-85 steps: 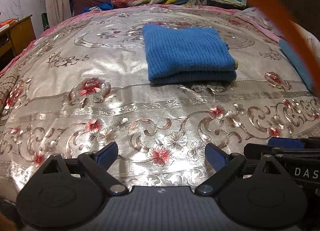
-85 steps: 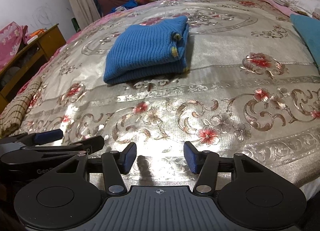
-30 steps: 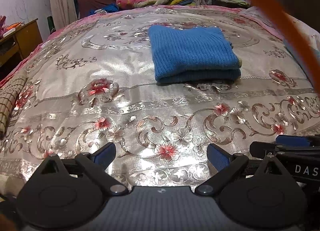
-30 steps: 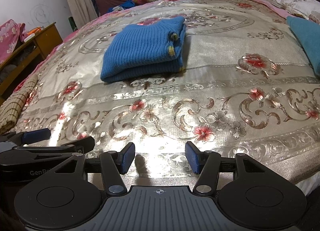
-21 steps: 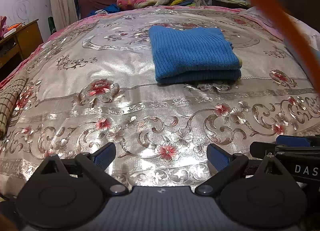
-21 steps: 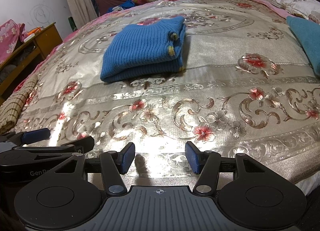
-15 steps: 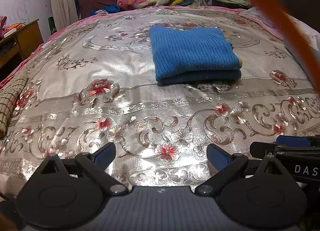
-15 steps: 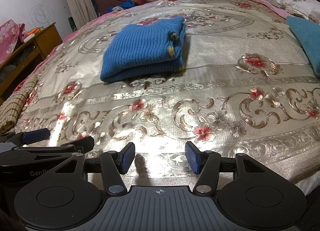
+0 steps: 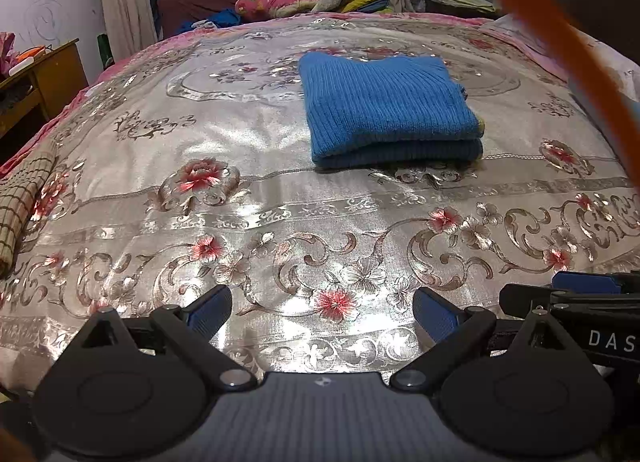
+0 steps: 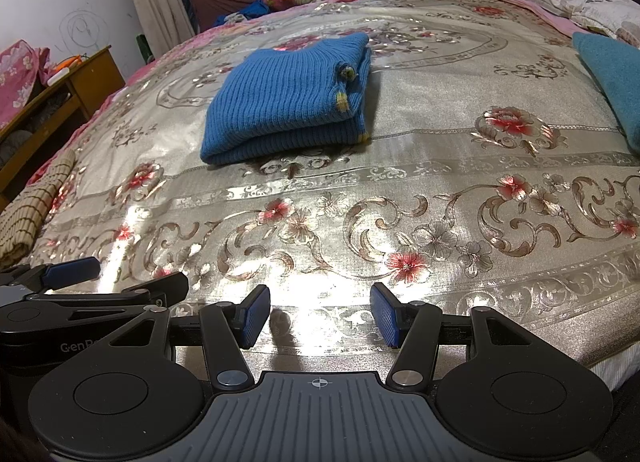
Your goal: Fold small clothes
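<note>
The left tool (image 9: 322,312) has its two blue-tipped fingers spread wide, with nothing between them. The right tool (image 10: 320,316) is open and empty too. Both hang low over the near edge of the shiny silver bedspread with pink flowers (image 9: 248,198). Far ahead of both tools, well apart from them, lies the blue ribbed knit sweater (image 9: 388,110), folded into a flat, thick pile. Its long side runs across the bed. Neither hand looks clearly closer. It looks all folded.
</note>
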Demonstrator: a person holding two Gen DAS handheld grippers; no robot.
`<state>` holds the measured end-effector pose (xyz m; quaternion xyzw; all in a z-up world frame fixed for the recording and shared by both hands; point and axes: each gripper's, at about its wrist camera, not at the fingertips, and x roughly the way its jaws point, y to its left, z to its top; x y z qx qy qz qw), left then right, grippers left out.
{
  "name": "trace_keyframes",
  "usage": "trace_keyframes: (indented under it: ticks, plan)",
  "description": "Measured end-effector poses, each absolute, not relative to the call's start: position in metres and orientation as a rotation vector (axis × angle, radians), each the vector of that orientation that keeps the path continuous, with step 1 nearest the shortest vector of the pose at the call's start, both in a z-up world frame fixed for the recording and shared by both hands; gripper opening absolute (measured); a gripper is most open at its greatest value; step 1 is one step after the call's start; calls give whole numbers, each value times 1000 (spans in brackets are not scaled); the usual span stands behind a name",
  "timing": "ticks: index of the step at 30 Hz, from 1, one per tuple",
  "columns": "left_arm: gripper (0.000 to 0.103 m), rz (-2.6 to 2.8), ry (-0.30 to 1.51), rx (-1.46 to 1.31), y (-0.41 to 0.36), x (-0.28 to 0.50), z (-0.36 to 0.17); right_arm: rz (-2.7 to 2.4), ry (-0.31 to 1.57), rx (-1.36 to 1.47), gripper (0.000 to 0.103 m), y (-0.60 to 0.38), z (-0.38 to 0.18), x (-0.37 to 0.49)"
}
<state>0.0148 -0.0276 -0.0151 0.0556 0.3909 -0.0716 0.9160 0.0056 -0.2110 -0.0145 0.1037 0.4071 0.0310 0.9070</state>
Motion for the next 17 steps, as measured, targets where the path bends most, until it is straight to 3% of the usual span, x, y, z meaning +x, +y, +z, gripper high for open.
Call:
trace_keyframes:
  ticks: [17]
  plan:
    - [102, -140, 801, 117, -28, 15, -13, 64, 840, 217, 55, -211, -14, 6]
